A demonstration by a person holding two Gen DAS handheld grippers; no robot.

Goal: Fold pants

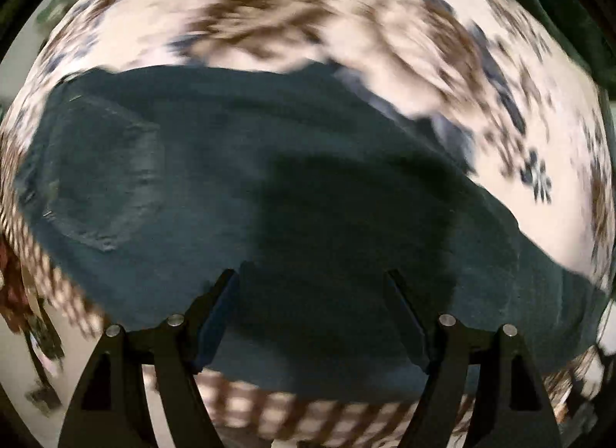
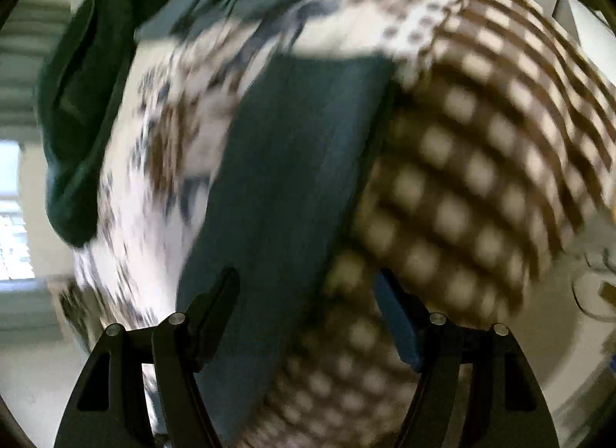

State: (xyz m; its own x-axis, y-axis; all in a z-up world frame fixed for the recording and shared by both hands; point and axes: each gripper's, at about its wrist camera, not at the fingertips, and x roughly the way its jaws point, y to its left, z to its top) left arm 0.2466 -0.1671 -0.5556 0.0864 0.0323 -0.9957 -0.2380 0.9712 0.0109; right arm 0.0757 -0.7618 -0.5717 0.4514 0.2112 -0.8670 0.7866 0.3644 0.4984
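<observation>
Black fingers of the left gripper (image 1: 313, 286) stand wide apart at the near edge of the left wrist view, with nothing pinched between them. Directly beyond the tips lie the dark teal pants (image 1: 238, 194), spread flat and filling the middle of the view from left to right; a stitched pocket (image 1: 104, 186) shows on the left part of the cloth. The fingertips are over the near part of the pants, and whether they touch the fabric cannot be told through the blur. Under the pants is a white bedspread (image 1: 404, 74) with brown and blue flower prints, and a brown-and-cream checked border (image 1: 308, 417) runs along its near edge.

From the right wrist view, the right gripper (image 2: 306, 286) is likewise spread wide and holds nothing. A folded length of the pants (image 2: 292, 178) runs from just beside its left finger away toward the far side, lying on the flowered cover, while the checked border (image 2: 481, 178) drops off to the right. Another dark green cloth (image 2: 81, 109) lies at the far left. Both views are smeared.
</observation>
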